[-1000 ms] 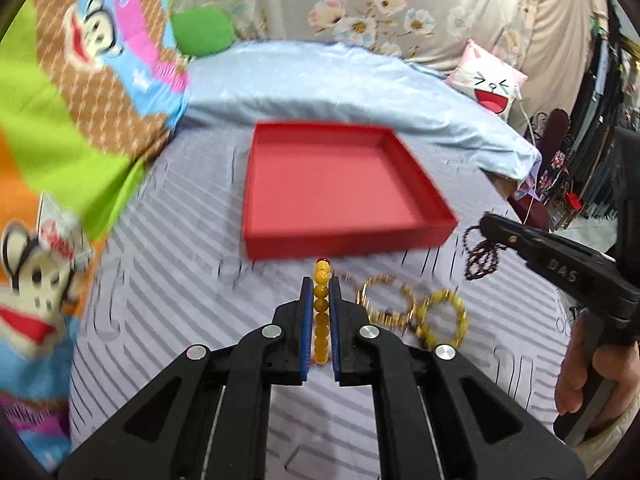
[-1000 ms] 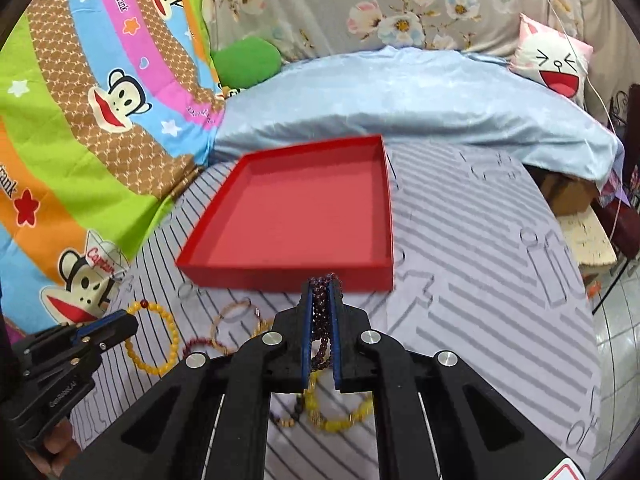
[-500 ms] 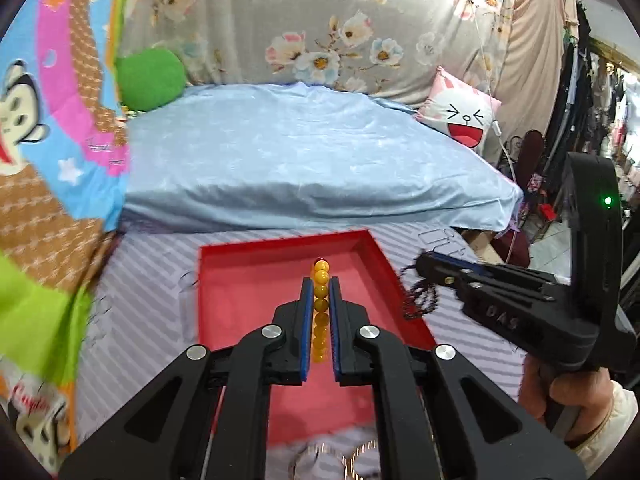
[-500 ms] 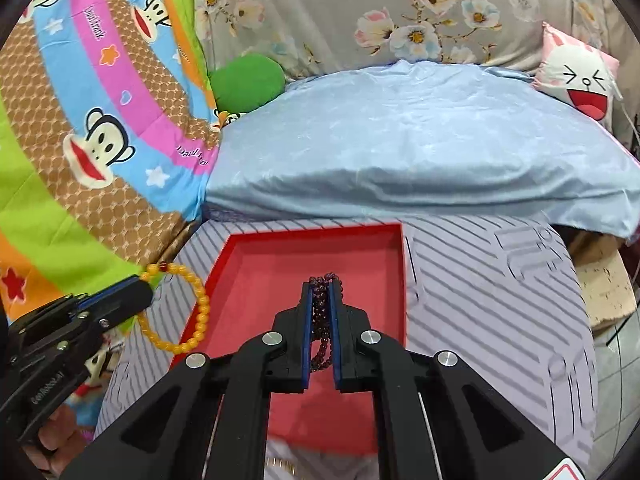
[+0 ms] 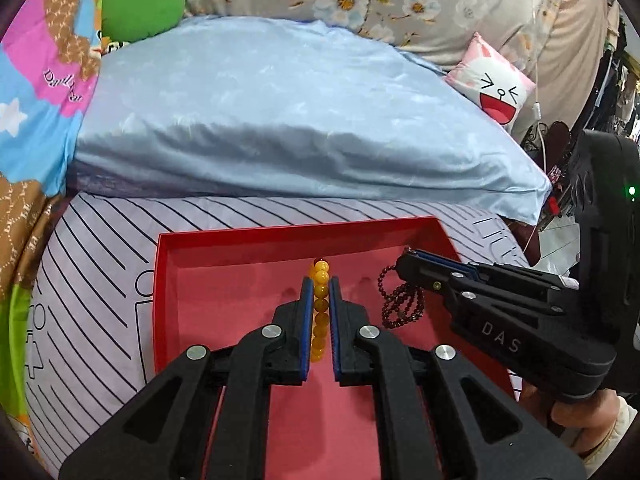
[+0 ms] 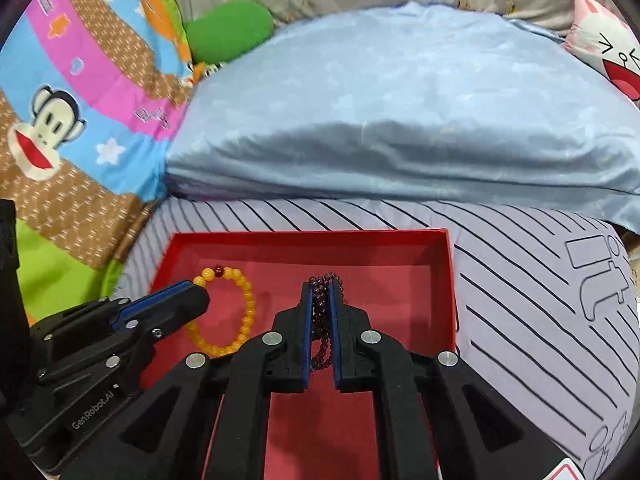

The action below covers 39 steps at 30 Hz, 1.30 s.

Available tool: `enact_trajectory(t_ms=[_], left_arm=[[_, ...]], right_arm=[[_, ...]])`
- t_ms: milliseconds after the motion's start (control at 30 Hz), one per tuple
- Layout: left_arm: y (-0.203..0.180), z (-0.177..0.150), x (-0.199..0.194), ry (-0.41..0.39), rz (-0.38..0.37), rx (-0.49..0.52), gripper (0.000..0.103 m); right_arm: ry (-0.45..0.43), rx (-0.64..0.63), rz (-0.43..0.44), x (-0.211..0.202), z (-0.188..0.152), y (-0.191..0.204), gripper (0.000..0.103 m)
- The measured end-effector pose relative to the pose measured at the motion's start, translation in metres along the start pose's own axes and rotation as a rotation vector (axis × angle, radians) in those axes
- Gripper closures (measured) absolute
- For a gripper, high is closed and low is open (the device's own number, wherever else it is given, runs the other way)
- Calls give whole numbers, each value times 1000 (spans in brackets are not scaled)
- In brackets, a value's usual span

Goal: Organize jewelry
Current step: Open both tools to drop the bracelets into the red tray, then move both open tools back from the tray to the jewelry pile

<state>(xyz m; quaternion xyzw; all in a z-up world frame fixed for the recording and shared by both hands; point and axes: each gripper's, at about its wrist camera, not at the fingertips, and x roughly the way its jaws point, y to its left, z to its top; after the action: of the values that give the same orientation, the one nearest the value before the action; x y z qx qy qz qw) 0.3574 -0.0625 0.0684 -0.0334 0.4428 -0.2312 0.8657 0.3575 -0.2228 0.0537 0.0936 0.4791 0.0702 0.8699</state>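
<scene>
Both tools over red tray [image 6: 304, 238] on bed. Left tool [image 5: 320, 296] clamps yellow bracelet [image 5: 320, 304]; right tool [image 6: 320, 300] clamps dark beads [image 6: 320, 320]. Risk: beads snag on pads at release, or land tangled together.

Bed sheet [image 5: 100, 248]: lilac, with black stripes.
Pillow [image 5: 288, 120]: pale blue, along the bed's far edge.
Green cushion [image 6: 228, 30]: far left corner.
Cartoon-face cushion [image 5: 494, 88]: far right corner.
Monkey-print blanket [image 6: 68, 120]: left edge.
</scene>
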Motion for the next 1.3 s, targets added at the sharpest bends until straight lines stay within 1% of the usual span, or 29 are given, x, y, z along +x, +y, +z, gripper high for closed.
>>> enact_trajectory(t_ms=[133, 233, 467, 500, 533, 567, 633, 667, 700, 733, 867, 1000, 1133, 1300], left_arm=[[11, -1, 17, 35, 26, 0, 95], [17, -1, 23, 49, 52, -8, 95], [24, -1, 30, 53, 118, -13, 95], [25, -1, 29, 51, 122, -17, 92], [26, -1, 29, 49, 130, -18, 85], [27, -1, 29, 46, 139, -20, 80], [28, -1, 27, 28, 162, -23, 64], [27, 0, 27, 23, 173, -24, 61], [27, 0, 26, 16, 183, -25, 56], [28, 0, 25, 5, 198, -26, 54], [26, 1, 19, -12, 212, -17, 54], [19, 0, 4, -37, 217, -3, 54], [7, -9, -22, -77, 231, 18, 54], [-5, -28, -63, -116, 204, 8, 54]], right_arm=[[42, 20, -31, 18, 4, -7, 95], [57, 27, -45, 25, 2, -11, 94], [37, 5, -91, 26, 3, -7, 93], [33, 2, -97, 25, 2, -7, 91], [30, 2, -98, 25, 2, -8, 90], [26, 4, -98, 24, 2, -8, 88], [14, 6, -100, 21, 2, -8, 77], [3, 3, -105, 19, 2, -8, 74], [-4, 0, -108, 17, 2, -8, 73], [-9, -2, -108, 16, 2, -8, 73], [-25, 1, -97, 8, -1, -9, 73], [-52, 4, -90, -11, -7, -11, 73], [-94, -13, -86, -44, -19, -7, 73], [-136, -30, -78, -86, -43, 2, 72]])
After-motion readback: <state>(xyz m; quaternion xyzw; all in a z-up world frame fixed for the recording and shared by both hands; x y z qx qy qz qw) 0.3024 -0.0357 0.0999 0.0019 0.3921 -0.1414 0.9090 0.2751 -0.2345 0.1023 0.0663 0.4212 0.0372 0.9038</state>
